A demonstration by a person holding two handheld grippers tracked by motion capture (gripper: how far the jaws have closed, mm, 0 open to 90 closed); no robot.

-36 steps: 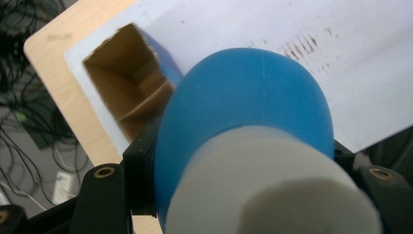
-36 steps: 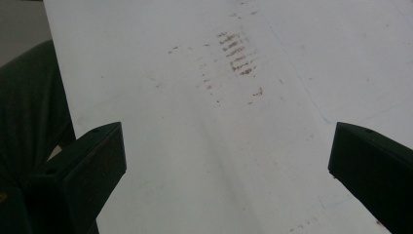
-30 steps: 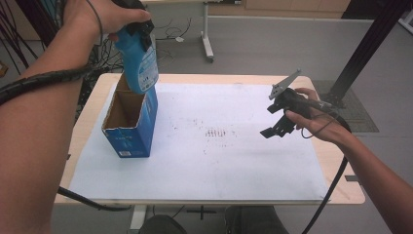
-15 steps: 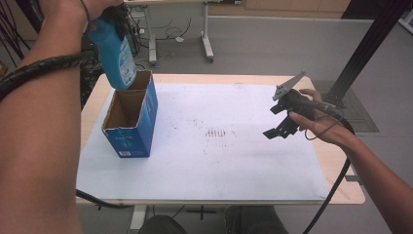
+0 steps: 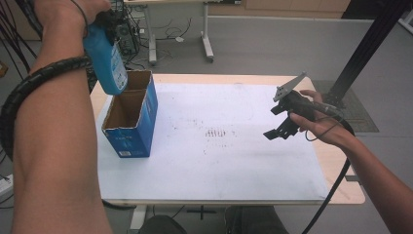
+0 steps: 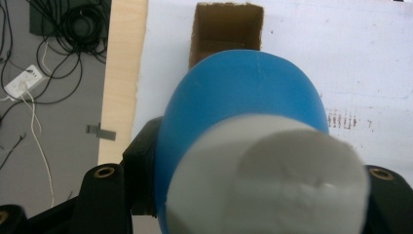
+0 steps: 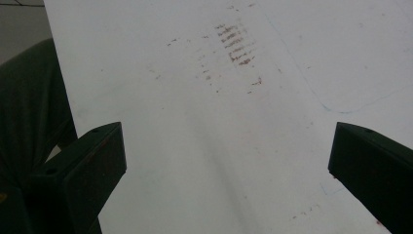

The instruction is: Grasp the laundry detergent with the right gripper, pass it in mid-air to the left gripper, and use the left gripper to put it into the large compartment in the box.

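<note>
While the left gripper (image 5: 108, 29) is clamped on the blue bottle (image 5: 106, 61), the bottle hangs just above the open blue carton (image 5: 130, 122). Step judged: carrying the bottle over the carton. Next: align and lower. Right gripper (image 5: 282, 119) is wide open, empty, well apart.

High view: up above the near edge, looking forward and down across the whole table (image 5: 341, 195). Left gripper view: riding well above the box (image 6: 226, 29), aimed straight down, bottle (image 6: 243, 107) right against the lens. Right gripper view: low and close over the white sheet (image 7: 195, 146), angled down between wide jaws. Shared by all three: the rust-brown smudge (image 5: 217, 132).
</note>
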